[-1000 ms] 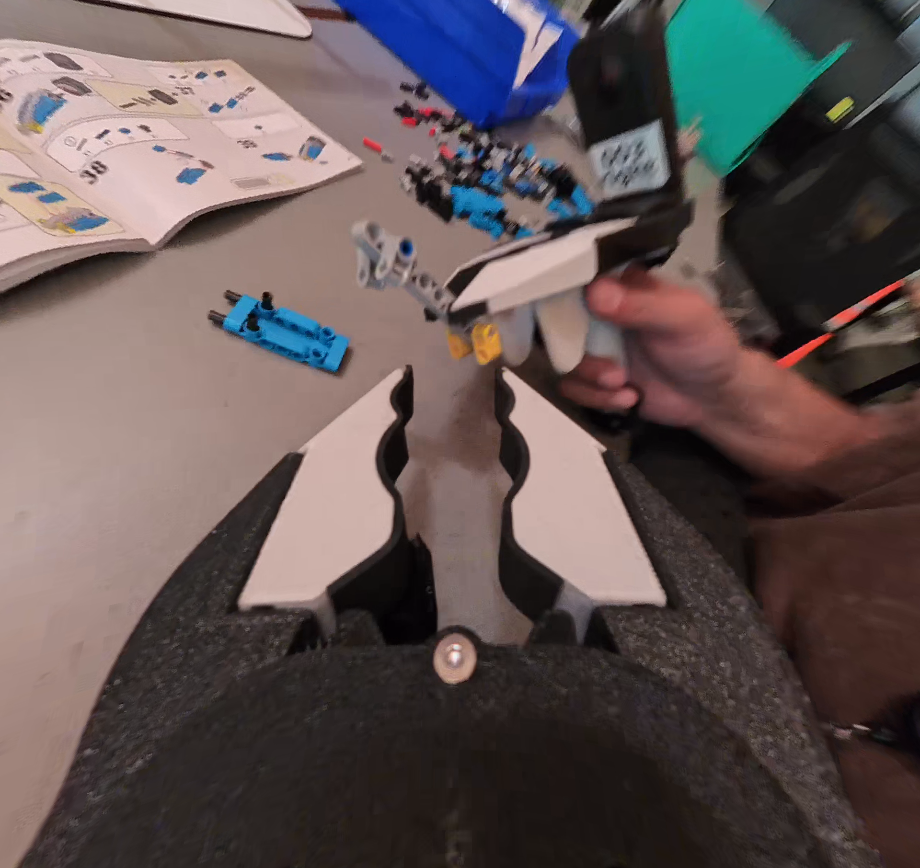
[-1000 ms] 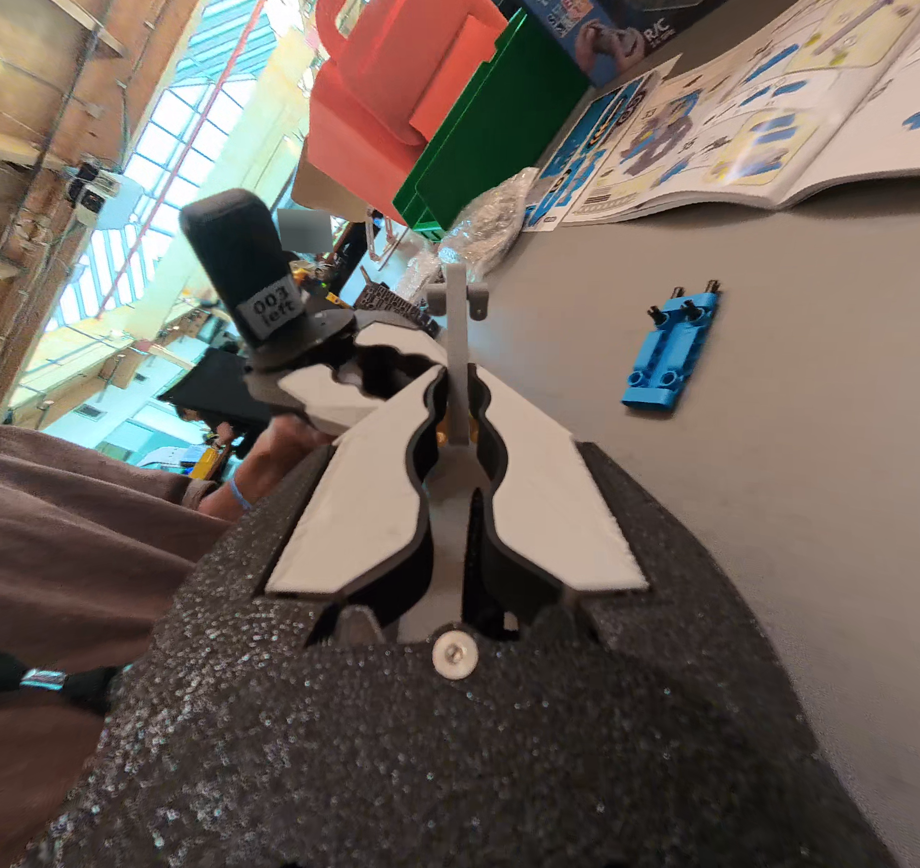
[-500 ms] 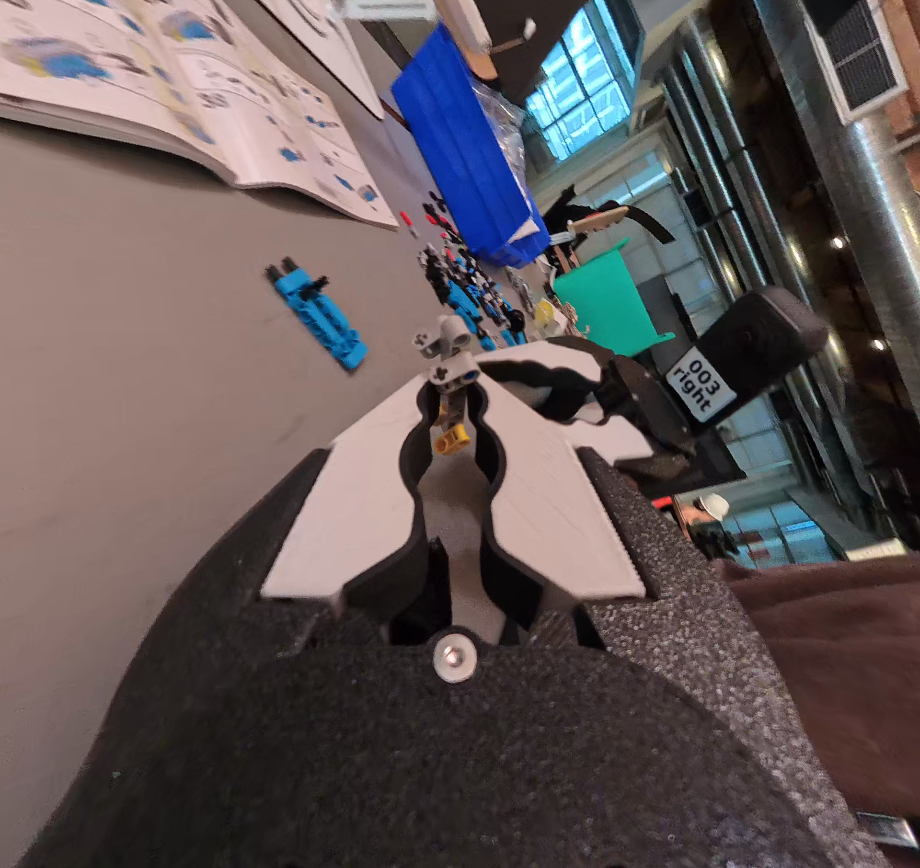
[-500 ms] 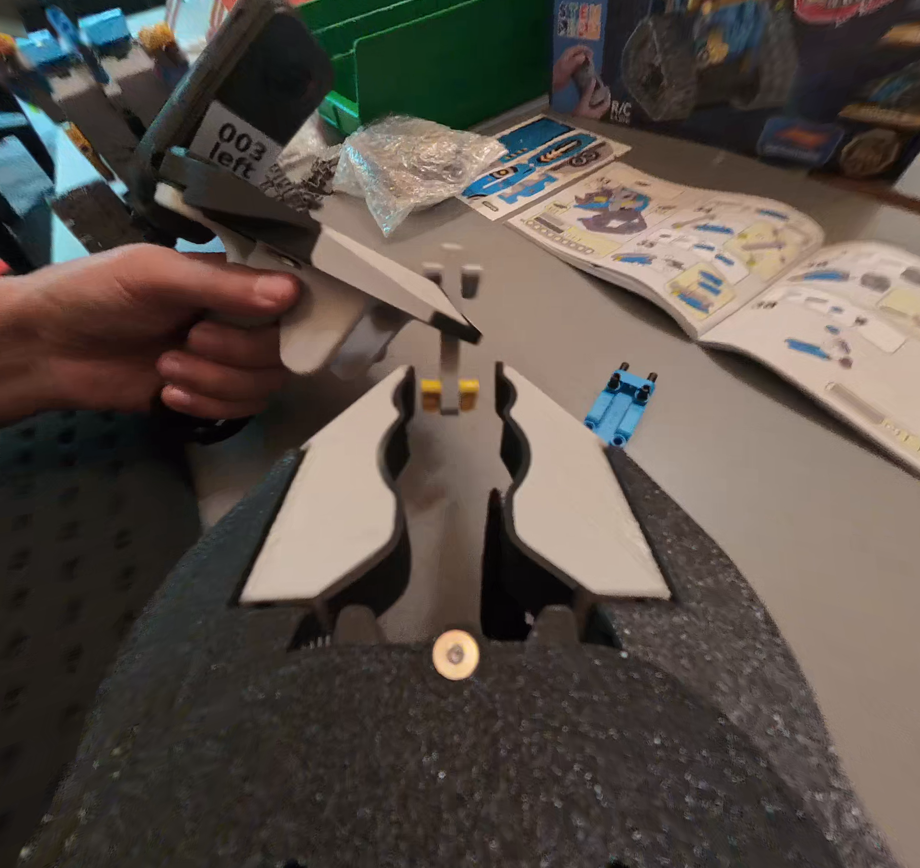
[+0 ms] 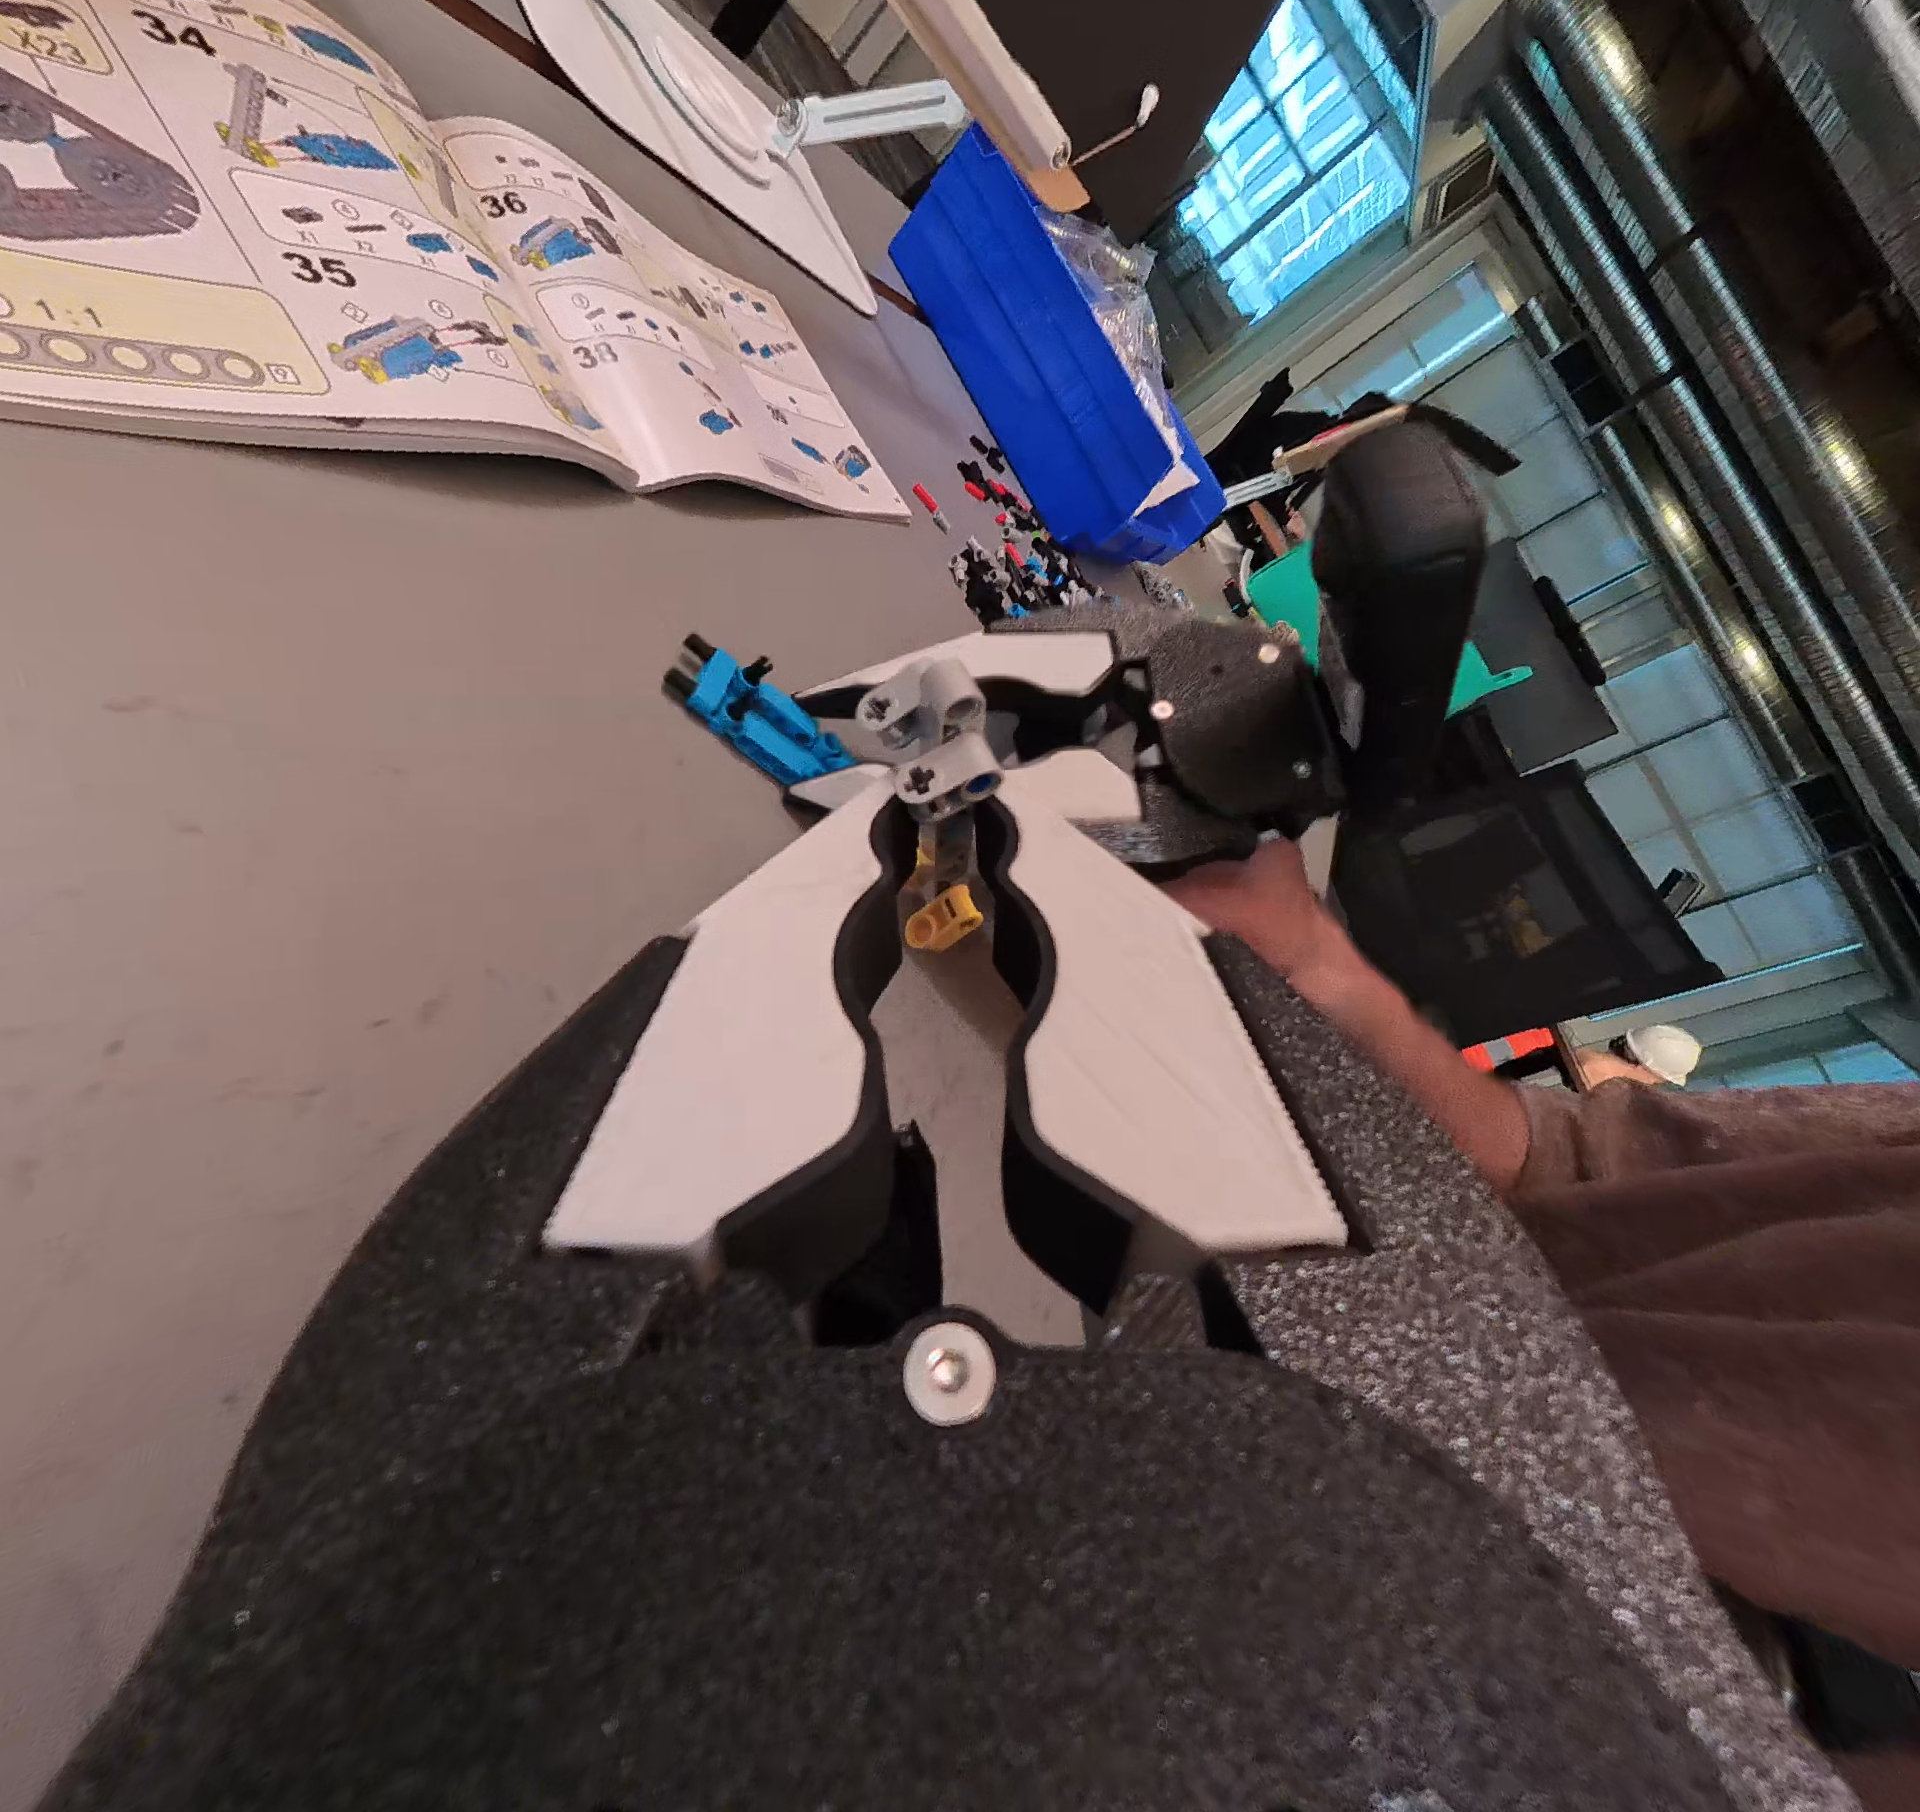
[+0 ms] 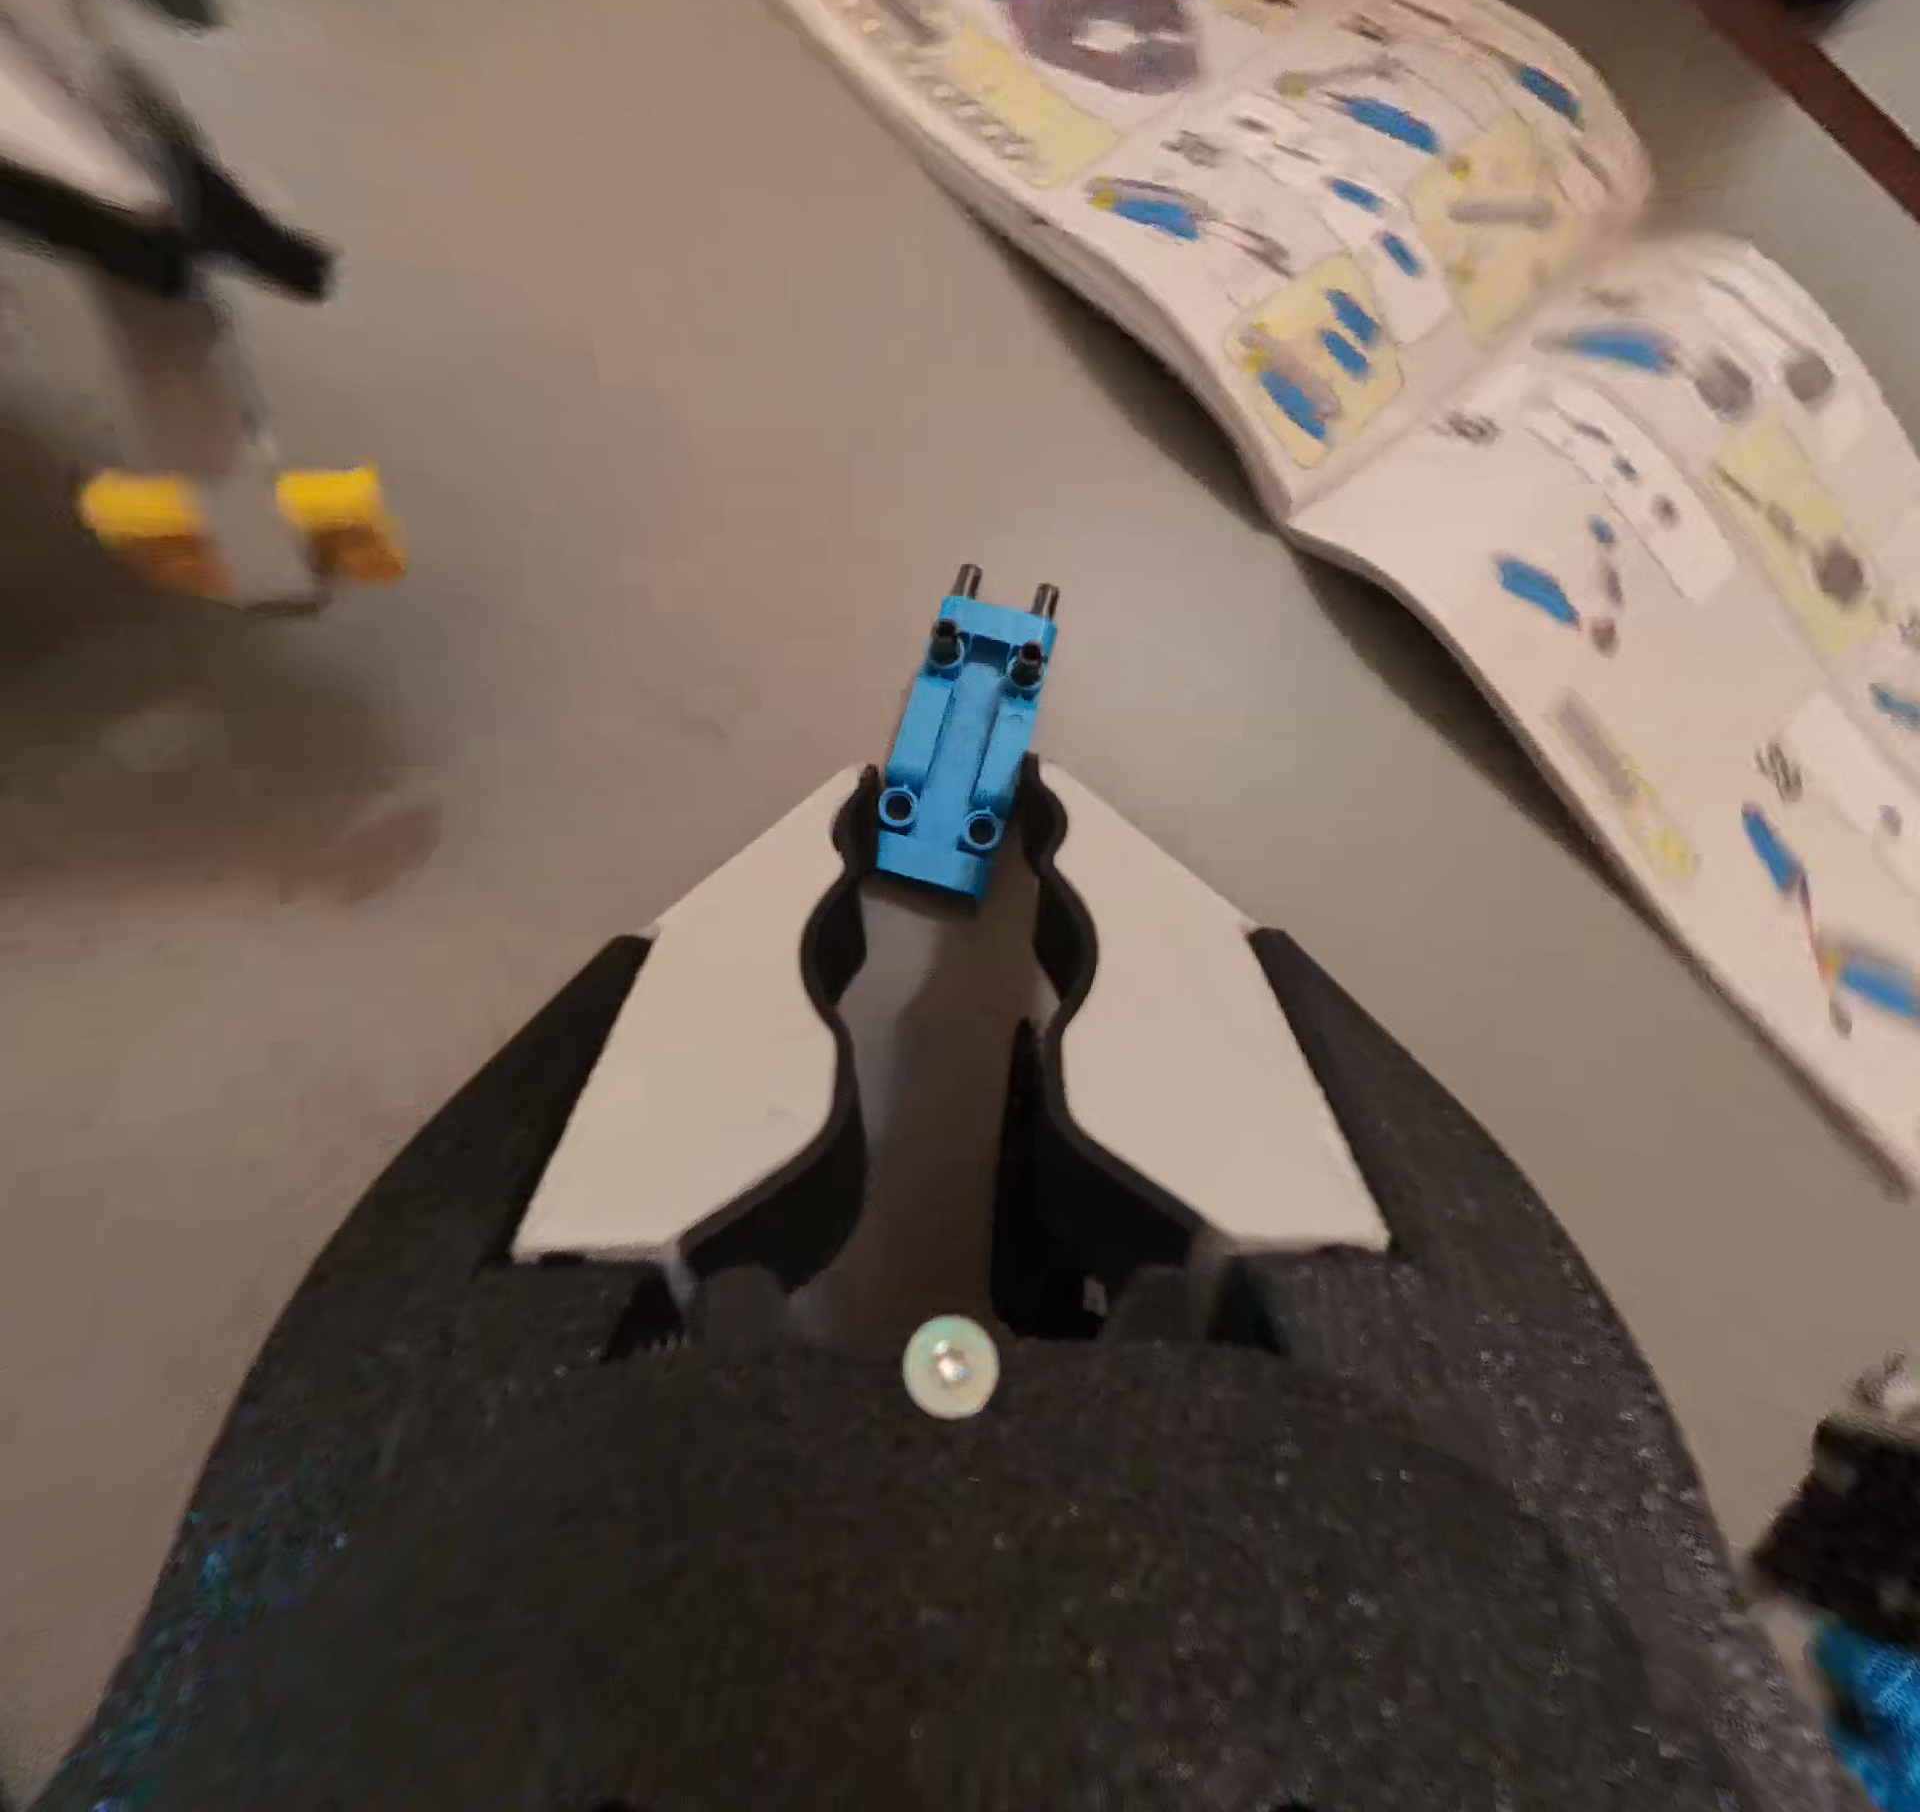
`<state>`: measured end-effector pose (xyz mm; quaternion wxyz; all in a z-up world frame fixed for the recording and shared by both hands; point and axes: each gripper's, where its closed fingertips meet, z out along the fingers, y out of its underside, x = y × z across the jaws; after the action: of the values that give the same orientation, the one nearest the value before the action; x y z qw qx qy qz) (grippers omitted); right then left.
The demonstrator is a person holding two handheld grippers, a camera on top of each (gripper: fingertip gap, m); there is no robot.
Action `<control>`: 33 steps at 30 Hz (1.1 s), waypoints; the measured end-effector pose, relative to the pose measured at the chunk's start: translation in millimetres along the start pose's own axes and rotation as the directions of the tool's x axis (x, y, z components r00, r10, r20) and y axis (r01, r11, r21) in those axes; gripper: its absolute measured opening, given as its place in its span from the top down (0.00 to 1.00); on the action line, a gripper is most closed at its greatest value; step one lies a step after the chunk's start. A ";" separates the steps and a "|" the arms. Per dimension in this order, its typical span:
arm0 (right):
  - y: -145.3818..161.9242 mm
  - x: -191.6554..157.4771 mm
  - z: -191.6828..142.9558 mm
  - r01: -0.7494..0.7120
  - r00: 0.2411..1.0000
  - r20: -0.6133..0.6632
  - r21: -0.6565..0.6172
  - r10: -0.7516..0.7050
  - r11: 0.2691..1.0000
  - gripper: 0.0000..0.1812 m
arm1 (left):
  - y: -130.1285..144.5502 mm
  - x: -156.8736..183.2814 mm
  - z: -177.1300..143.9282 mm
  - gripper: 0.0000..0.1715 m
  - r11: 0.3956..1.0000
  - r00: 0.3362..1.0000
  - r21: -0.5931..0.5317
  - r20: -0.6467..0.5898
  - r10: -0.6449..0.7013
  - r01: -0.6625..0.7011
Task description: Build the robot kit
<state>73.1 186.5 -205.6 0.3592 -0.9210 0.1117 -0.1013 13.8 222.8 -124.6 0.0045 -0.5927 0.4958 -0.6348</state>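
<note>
Left hand-held gripper (image 5: 940, 806): closed on a small grey-and-yellow brick assembly (image 5: 935, 827), pinched at the tips, frame centre. Grey connector end poking out past the tips, yellow piece sitting back between the fingers (image 5: 769, 1014). Same assembly blurred at left edge of right wrist view, yellow ends visible (image 6: 239, 526), well apart from the blue part.

Right hand-held gripper (image 6: 951, 796): narrow gap, tips either side of the near end of a blue brick part (image 6: 961, 744), frame centre. Contact with the pads: cannot tell, slight motion blur. Blue part flat on the grey bench (image 6: 623, 412), black pins on the far end pointing away. In left wrist view, right hand-held gripper just beyond the left one's tips, angled down at the same blue part (image 5: 758, 713), hand (image 5: 1247, 889) on the grip, brown sleeve at right edge.

Outward: open instruction booklet (image 6: 1455, 308) on the bench, upper right in right wrist view, upper left in left wrist view. Pile of small loose bricks (image 5: 1008, 557) above centre in left wrist view, blue bin (image 5: 1039, 360) with clear plastic bag behind it, white flat board (image 5: 675, 69) at top. Green bin partly hidden behind the right hand-held gripper's body.
</note>
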 end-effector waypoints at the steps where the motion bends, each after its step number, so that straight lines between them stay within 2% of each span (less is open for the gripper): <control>1: 1.1 -8.1 -2.6 0.099 0.992 0.074 -0.001 -0.099 0.995 0.85 | 3.9 -1.8 0.0 0.95 0.999 1.000 -0.029 0.016 0.017 -0.017; 2: 5.5 -21.2 -8.4 0.198 0.963 0.187 0.006 -0.196 0.980 0.85 | 8.7 -4.3 -0.2 0.95 0.997 0.998 -0.064 0.035 0.044 -0.041; 3: 14.7 -41.2 -19.1 0.300 0.893 0.345 0.022 -0.289 0.954 0.85 | 13.8 -6.6 -1.1 0.95 0.992 0.996 -0.103 0.053 0.076 -0.071; 4: 27.7 -60.9 -34.0 0.395 0.787 0.497 0.052 -0.367 0.917 0.85 | 18.9 -8.0 -2.1 0.95 0.985 0.992 -0.143 0.062 0.110 -0.100; 5: 37.5 -72.0 -45.7 0.451 0.696 0.583 0.099 -0.419 0.887 0.85 | 24.4 -7.7 -3.3 0.95 0.975 0.989 -0.182 0.059 0.137 -0.124; 7: 46.1 -72.3 -53.1 0.521 0.599 0.621 0.178 -0.506 0.835 0.85 | 37.8 -1.1 -4.5 0.95 0.954 0.987 -0.259 0.008 0.158 -0.150; 8: 47.9 -65.7 -52.7 0.546 0.595 0.619 0.156 -0.512 0.823 0.86 | 46.1 6.4 -4.9 0.95 0.942 0.988 -0.297 -0.046 0.147 -0.154; 10: 42.1 -58.9 -55.5 0.519 0.619 0.646 0.091 -0.447 0.850 0.83 | 60.3 18.4 -7.7 0.95 0.916 0.982 -0.361 -0.131 0.135 -0.174; 11: 34.6 -59.4 -59.1 0.467 0.636 0.659 0.087 -0.402 0.880 0.80 | 63.7 20.1 -9.2 0.95 0.907 0.978 -0.374 -0.144 0.150 -0.194; 14: 18.7 -65.2 -70.6 0.291 0.688 0.670 0.099 -0.279 0.952 0.79 | 72.8 25.5 -14.0 0.95 0.881 0.969 -0.418 -0.191 0.156 -0.224; 17: 17.3 -65.0 -65.9 0.178 0.808 0.552 0.103 -0.205 0.979 0.80 | 82.1 26.6 -13.3 0.95 0.845 0.961 -0.470 -0.220 0.168 -0.255; 19: 14.4 -63.8 -61.1 0.116 0.886 0.435 0.125 -0.160 0.985 0.81 | 86.0 20.2 -9.2 0.95 0.817 0.961 -0.509 -0.198 0.194 -0.270; 20: 13.7 -67.9 -61.0 0.082 0.901 0.415 0.124 -0.127 0.989 0.81 | 86.6 15.9 -7.0 0.95 0.805 0.961 -0.527 -0.179 0.210 -0.274; 23: 13.3 -73.0 -56.4 -0.035 0.937 0.350 0.065 0.010 0.997 0.81 | 81.2 10.7 -1.9 0.95 0.789 0.956 -0.541 -0.145 0.253 -0.291; 27: 21.0 -64.8 -50.6 -0.086 0.971 0.222 0.006 0.083 0.996 0.86 | 69.5 9.3 -1.3 0.95 0.792 0.946 -0.523 -0.108 0.307 -0.317; 30: 27.8 -70.9 -45.9 -0.114 0.959 0.258 -0.020 0.115 0.993 0.89 | 66.5 11.7 -3.6 0.95 0.801 0.943 -0.503 -0.104 0.316 -0.324; 33: 27.1 -70.1 -45.0 -0.074 0.960 0.271 -0.014 0.076 0.997 0.92 | 68.2 11.0 -6.2 0.94 0.805 0.946 -0.502 -0.102 0.308 -0.316</control>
<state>-9.4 157.9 -199.1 0.3729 -0.9220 0.0965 0.0396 -33.8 185.4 -158.5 -0.0526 -0.4777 0.7369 -0.4754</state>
